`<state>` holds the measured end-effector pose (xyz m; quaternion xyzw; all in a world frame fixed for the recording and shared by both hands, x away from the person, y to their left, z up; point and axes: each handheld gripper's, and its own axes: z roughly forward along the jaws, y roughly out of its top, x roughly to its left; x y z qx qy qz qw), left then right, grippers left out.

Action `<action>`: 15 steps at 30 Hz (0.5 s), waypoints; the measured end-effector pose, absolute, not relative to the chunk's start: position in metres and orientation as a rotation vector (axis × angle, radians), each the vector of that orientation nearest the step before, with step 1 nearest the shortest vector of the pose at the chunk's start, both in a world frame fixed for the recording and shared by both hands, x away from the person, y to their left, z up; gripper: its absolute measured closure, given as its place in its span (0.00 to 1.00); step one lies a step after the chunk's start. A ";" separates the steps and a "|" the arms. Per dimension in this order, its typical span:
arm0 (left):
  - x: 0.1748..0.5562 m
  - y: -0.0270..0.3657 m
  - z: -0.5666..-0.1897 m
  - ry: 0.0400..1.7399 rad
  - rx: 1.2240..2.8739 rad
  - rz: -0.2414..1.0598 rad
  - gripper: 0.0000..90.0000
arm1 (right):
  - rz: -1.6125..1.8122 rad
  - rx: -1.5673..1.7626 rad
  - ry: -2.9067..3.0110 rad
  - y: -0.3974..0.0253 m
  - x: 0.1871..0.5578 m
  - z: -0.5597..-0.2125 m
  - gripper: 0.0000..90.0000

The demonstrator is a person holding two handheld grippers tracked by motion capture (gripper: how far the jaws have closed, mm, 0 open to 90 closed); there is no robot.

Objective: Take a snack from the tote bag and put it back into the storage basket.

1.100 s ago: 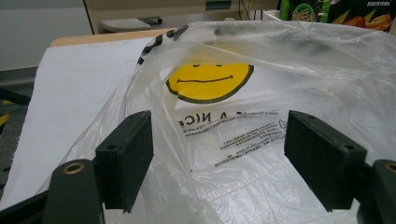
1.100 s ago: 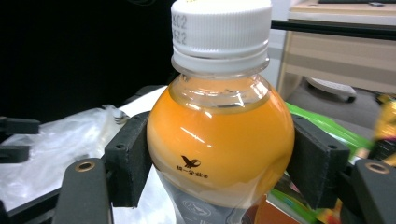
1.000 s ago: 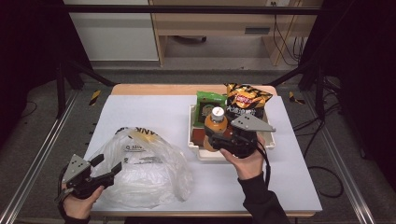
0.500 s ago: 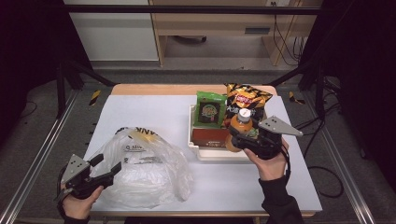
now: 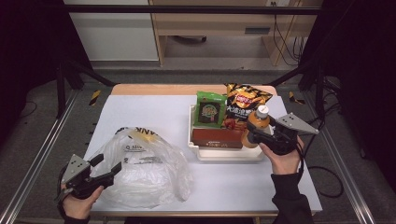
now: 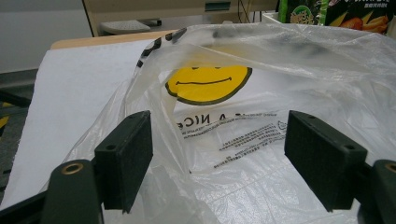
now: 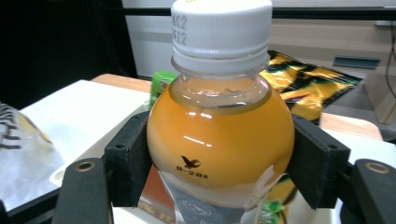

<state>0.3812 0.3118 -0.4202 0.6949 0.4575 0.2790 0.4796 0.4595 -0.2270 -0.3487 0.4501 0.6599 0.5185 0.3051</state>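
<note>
The right gripper (image 5: 256, 136) held the orange juice bottle (image 5: 256, 125) upright at the white tray's (image 5: 229, 153) right edge. The plastic bag (image 5: 142, 165) lay well apart to the left, beside the wide-open left gripper (image 5: 108, 167).

White table (image 5: 154, 112): a white tray (image 5: 227, 154) is set right of centre, in which a green snack packet (image 5: 208, 109), a yellow crisp bag (image 5: 243, 100) and a brown box (image 5: 216, 138) are held. An orange juice bottle (image 5: 256, 126), upright, is gripped by the right gripper (image 5: 250, 136) at the tray's right edge. A clear plastic bag (image 5: 144, 168) is lain front left, with the left gripper (image 5: 108, 168) spread at its left edge.
</note>
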 end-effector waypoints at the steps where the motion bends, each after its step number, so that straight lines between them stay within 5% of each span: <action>1: 0.381 0.312 -0.420 1.117 1.696 0.680 0.26 | 1.367 1.195 1.743 -0.229 0.461 -0.350 0.34; 15: 0.381 0.313 -0.421 1.118 1.694 0.680 0.26 | 1.283 1.248 1.746 -0.242 0.483 -0.369 0.34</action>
